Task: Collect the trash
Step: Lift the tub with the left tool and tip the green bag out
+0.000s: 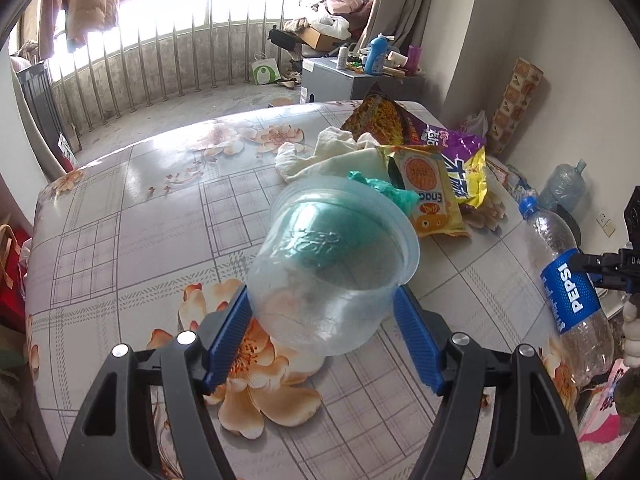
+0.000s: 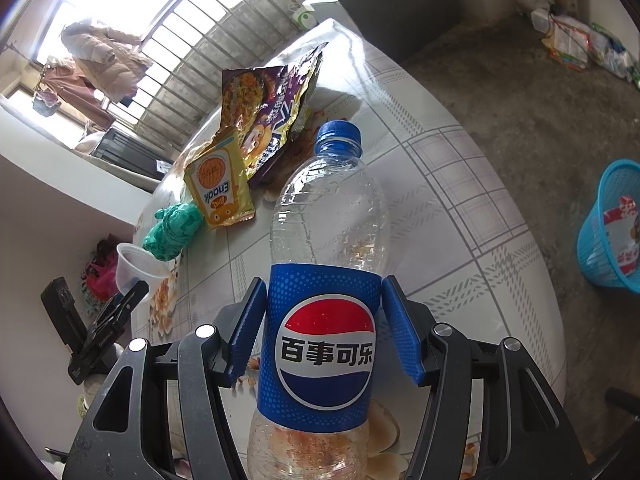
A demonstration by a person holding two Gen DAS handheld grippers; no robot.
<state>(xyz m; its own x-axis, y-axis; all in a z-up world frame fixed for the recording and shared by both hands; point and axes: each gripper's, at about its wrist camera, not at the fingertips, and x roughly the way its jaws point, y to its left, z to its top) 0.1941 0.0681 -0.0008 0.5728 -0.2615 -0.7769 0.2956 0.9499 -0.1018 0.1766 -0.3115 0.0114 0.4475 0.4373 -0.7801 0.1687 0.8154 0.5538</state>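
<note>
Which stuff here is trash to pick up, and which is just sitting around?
Trash job:
Pepsi bottle, in right claw
clear plastic cup, in left claw
yellow snack packet
purple noodle bag
green crumpled bag
blue basket

Just lying about:
white cloth
hanging coat

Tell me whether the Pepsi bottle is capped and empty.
Capped and empty: the Pepsi bottle wears its blue cap, and its clear body shows only droplets, no liquid.

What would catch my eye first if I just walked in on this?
Probably the empty Pepsi bottle, gripped upright at its blue label by the right gripper. Next, the clear plastic cup tilted between the left gripper fingers, above the flowered tablecloth. Behind it lie bright snack wrappers.
</note>
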